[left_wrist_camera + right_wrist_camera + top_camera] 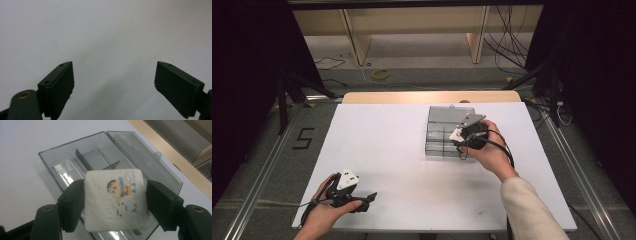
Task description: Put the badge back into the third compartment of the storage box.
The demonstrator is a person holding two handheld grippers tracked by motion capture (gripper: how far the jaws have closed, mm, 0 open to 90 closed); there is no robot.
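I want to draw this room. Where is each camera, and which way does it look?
High view: above the person's side, looking forward and down at the white table; both hands show.
Left gripper view: on the left tool, facing bare table; its open jaws show.
Right gripper view: on the right tool, facing the clear box; its jaws grip a white cartoon pad.
The high view and the right gripper view share the clear box.
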